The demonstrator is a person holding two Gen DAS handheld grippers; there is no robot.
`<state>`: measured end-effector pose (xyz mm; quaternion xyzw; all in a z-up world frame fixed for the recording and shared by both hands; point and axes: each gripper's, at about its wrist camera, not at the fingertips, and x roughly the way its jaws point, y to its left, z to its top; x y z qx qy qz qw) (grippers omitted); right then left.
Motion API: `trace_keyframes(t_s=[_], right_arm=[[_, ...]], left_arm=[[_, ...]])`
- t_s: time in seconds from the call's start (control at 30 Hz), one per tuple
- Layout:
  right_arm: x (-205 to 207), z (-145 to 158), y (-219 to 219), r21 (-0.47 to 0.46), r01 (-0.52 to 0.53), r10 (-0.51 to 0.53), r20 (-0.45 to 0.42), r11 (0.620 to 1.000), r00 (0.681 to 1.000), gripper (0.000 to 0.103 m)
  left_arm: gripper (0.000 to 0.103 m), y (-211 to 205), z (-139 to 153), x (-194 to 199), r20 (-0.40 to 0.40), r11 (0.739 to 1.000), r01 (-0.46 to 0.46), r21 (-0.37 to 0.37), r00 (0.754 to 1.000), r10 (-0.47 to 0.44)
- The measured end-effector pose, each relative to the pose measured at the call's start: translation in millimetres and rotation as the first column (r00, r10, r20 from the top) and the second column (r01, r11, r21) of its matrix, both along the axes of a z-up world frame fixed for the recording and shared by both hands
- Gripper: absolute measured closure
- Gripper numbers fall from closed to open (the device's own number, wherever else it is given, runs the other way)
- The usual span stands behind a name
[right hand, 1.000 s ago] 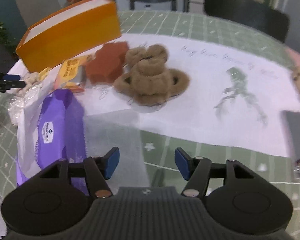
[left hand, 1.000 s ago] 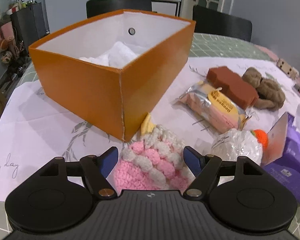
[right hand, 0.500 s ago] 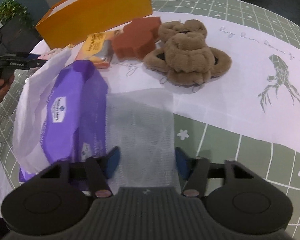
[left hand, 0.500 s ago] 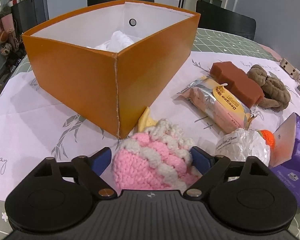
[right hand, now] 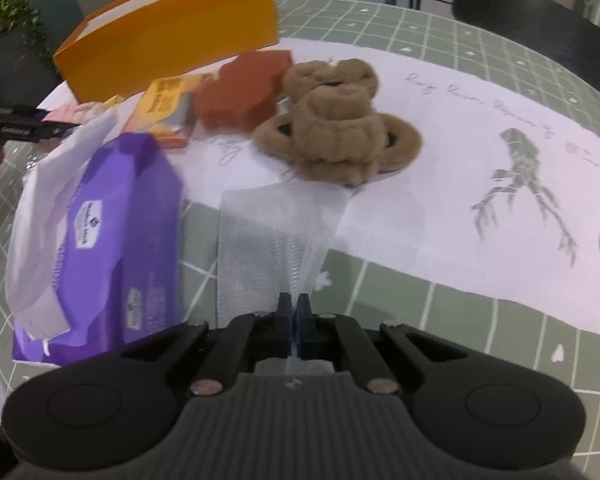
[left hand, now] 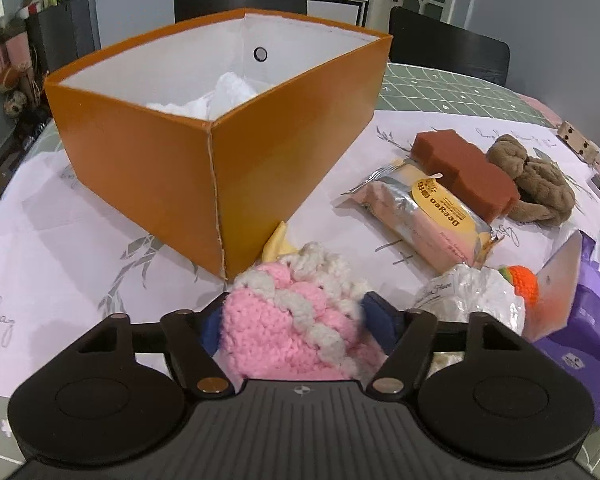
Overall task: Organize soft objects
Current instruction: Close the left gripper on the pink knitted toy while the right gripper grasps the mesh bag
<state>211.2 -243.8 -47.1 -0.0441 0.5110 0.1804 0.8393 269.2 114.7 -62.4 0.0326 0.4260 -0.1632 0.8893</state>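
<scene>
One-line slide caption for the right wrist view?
Right gripper shut on a sheer white mesh cloth between a purple tissue pack and brown plush toy.

Your left gripper (left hand: 294,326) points steeply down with its black jaws closing on the pink-and-white crocheted piece (left hand: 296,320) between its blue pads, while your right gripper (right hand: 294,312), also angled down, is pinched tight on the sheer white mesh cloth (right hand: 276,236).
</scene>
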Motion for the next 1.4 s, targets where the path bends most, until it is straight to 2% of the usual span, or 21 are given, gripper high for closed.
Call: trace_keyframes(t_s=[0.1, 0.23, 0.27, 0.3, 0.43, 0.57, 0.63, 0.67, 0.7, 0.77, 0.93, 0.97, 1.03, 1.1, 1.27, 1.4], right_arm=[[0.2, 1.6, -2.0, -0.020, 0.015, -0.015, 0.013, 1.000, 1.000, 0.103], [-1.0, 3.7, -2.1, -0.066, 0.029, -0.026, 0.042, 0.997, 0.999, 0.103], [-1.0, 4.7, -2.6, -0.067, 0.030, -0.027, 0.046, 0.997, 0.999, 0.103], [-1.5, 6.3, -3.8, -0.064, 0.034, -0.030, 0.051, 0.997, 0.998, 0.103], [-2.3, 9.5, -6.2, -0.054, 0.045, -0.042, 0.062, 0.997, 0.997, 0.103], [-2.0, 3.0, -3.8, -0.032, 0.020, -0.019, 0.029, 0.999, 0.999, 0.103], [-3.0, -2.4, 0.2, -0.025, -0.006, 0.006, 0.007, 1.000, 1.000, 0.096], [-3.3, -4.7, 3.2, -0.027, -0.018, 0.018, 0.002, 0.999, 1.000, 0.085], [-3.5, -6.3, 6.3, -0.025, -0.030, 0.030, -0.004, 0.999, 1.000, 0.060], [-4.5, -9.2, 12.8, -0.019, -0.042, 0.042, 0.004, 0.999, 0.999, 0.039], [-2.1, -13.8, 22.2, -0.023, -0.021, 0.022, 0.046, 1.000, 0.999, 0.029], [-2.1, -14.0, 23.1, -0.022, -0.020, 0.021, 0.052, 1.000, 0.998, 0.031], [-3.7, -14.3, 26.8, -0.052, -0.032, 0.036, 0.082, 0.998, 0.996, 0.052], [-2.8, -11.3, 27.1, -0.056, -0.049, 0.053, 0.091, 0.997, 0.994, 0.103], [1.3, -9.1, 17.0, -0.063, -0.013, 0.016, 0.056, 0.998, 0.998, 0.103], [-1.7, 8.4, 6.7, -0.080, 0.033, -0.027, 0.074, 0.996, 0.997, 0.103]], left_arm=[[0.038, 2.0, 3.9, -3.8, 0.009, 1.000, 0.004, -0.001, 1.000, -0.004], [0.053, 10.2, 11.6, -5.8, 0.019, 0.999, -0.031, -0.045, 0.999, 0.031], [0.062, 12.7, 14.3, -7.0, 0.025, 0.998, -0.038, -0.059, 0.999, 0.040], [0.078, 14.5, 17.3, -9.1, 0.034, 0.997, -0.043, -0.067, 0.998, 0.046], [0.079, 19.3, 28.8, -19.3, 0.067, 0.996, -0.033, -0.086, 0.997, 0.039], [0.079, 20.8, 33.7, -29.0, 0.080, 0.996, -0.028, -0.080, 0.996, 0.034], [0.079, 21.4, 34.7, -31.8, 0.085, 0.996, -0.031, -0.080, 0.996, 0.038], [0.079, 22.0, 35.5, -33.0, 0.086, 0.996, -0.034, -0.082, 0.995, 0.041], [0.079, 22.7, 36.4, -33.6, 0.087, 0.996, -0.037, -0.084, 0.995, 0.044], [0.079, 24.3, 37.8, -34.6, 0.086, 0.995, -0.041, -0.088, 0.995, 0.048], [0.079, 25.6, 38.9, -35.5, 0.084, 0.995, -0.042, -0.090, 0.995, 0.049], [0.079, 26.3, 39.0, -36.0, 0.083, 0.995, -0.043, -0.092, 0.995, 0.050], [0.079, 27.3, 39.2, -37.2, 0.083, 0.994, -0.045, -0.096, 0.995, 0.053], [0.079, 27.8, 39.8, -38.7, 0.085, 0.994, -0.044, -0.099, 0.995, 0.053], [0.079, 27.4, 43.7, -45.1, 0.086, 0.995, -0.026, -0.100, 0.996, 0.035], [0.079, 27.2, 51.3, -59.2, 0.107, 0.997, -0.007, -0.071, 0.994, 0.015]])
